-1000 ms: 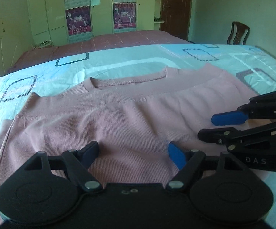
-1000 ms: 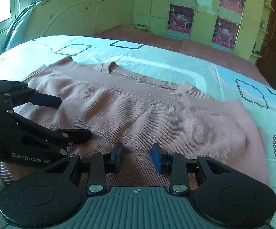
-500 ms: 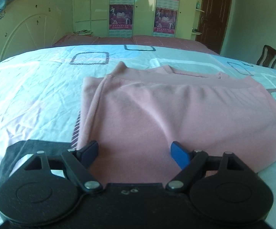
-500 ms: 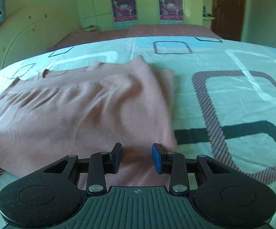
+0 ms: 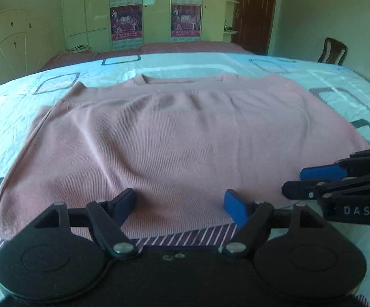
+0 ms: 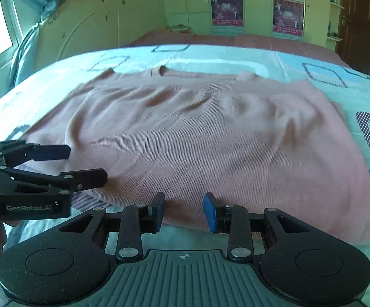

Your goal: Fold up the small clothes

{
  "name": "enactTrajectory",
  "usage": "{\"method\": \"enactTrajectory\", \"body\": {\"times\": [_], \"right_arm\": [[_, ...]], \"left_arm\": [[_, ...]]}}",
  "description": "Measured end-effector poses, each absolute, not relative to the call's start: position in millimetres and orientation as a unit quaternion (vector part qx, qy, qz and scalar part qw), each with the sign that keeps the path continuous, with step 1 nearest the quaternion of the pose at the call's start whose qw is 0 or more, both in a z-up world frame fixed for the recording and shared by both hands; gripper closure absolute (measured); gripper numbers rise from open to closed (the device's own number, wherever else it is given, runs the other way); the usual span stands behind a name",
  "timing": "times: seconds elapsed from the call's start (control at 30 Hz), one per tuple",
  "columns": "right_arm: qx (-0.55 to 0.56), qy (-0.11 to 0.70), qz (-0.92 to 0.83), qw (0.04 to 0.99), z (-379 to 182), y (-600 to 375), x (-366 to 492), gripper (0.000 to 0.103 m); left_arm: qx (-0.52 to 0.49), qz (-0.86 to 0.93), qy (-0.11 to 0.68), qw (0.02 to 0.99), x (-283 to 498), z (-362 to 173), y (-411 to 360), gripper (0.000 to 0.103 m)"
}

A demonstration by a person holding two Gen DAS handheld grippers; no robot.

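1. Across the centre of both views: pink knit top lying flat on the patterned bedsheet, bottom hem already folded up toward the collar.
2. Lower frame: left gripper back over the near fold after a sideways sweep, jaws just narrowed slightly, wide apart, empty.
3. Right gripper partly open, gripping nothing; smoothing apparently finished, next fold due.

bare bedsheet lies open at nine o'clock of the pink sweater, while the right gripper crowds its three o'clock corner.
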State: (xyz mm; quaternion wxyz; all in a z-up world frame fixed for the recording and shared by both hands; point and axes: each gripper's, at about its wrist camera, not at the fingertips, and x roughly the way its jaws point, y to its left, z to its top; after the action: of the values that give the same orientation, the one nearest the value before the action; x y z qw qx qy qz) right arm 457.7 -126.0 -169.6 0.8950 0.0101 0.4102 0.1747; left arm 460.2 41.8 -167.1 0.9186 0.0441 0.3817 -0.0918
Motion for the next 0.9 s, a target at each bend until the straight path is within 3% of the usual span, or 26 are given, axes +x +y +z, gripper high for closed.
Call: {"method": "enactTrajectory", "body": {"times": [0.3,0.43,0.67,0.9], "right_arm": [[0.042,0.371,0.072,0.925,-145,-217,449,0.070],[0.025,0.415,0.038,0.909,-161,-246,462,0.070],[0.037,0.385,0.034,0.922,-159,-265,438,0.073],[0.060,0.405,0.031,0.912,-169,-273,440,0.073]], "left_arm": [[0.035,-0.011,0.352,0.935,444,-149,113,0.031],[0.003,0.006,0.383,0.924,454,-159,141,0.030],[0.008,0.020,0.382,0.924,444,-157,141,0.032],[0.012,0.023,0.385,0.923,444,-158,140,0.031]]}}
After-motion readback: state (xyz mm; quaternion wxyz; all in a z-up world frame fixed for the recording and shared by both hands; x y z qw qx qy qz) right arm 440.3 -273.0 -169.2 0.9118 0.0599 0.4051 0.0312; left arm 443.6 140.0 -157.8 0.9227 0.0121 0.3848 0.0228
